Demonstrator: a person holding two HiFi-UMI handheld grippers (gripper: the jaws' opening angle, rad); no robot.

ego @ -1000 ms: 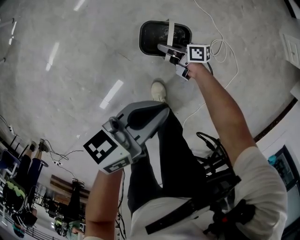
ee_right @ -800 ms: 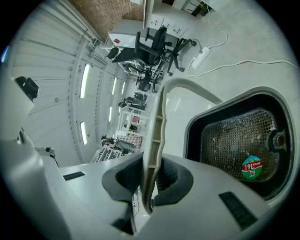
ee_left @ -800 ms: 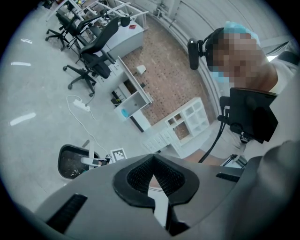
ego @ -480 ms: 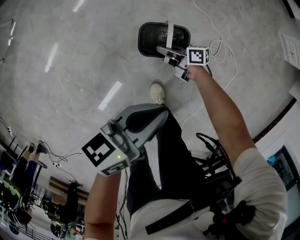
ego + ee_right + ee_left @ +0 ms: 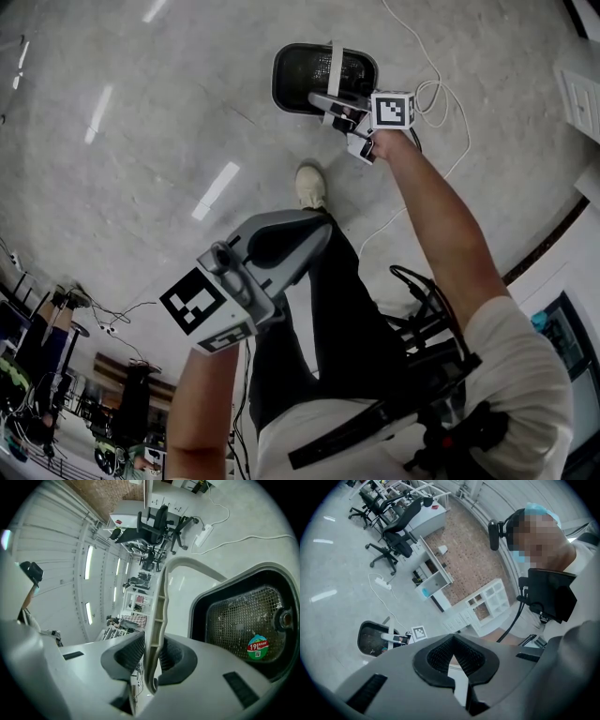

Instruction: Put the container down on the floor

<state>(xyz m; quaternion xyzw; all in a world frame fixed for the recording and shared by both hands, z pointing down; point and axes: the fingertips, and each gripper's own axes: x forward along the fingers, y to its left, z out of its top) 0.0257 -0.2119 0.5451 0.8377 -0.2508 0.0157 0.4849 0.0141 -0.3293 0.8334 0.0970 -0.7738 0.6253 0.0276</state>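
container (image 5: pixel 302 77) | right gripper (image 5: pixel 151 654) pinched on its pale handle (image 5: pixel 157 597) (a thin strip, seen edge-on) | black mesh-lined body just right of the jaws, far of the shoe (image 5: pixel 311 185); contact with floor (image 5: pixel 141 141) cannot be told | left gripper (image 5: pixel 452 645) jaws together, empty, near side

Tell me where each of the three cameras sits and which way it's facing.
Head view: on the person's head, aimed steeply down at the floor; shows both forearms, a leg, the left gripper and the right gripper at the container.
Left gripper view: on the left gripper, along its shut, empty jaws toward the person's torso and the room.
Right gripper view: on the right gripper, down into the container; jaws shut on its handle.
Shared: all three show the container.
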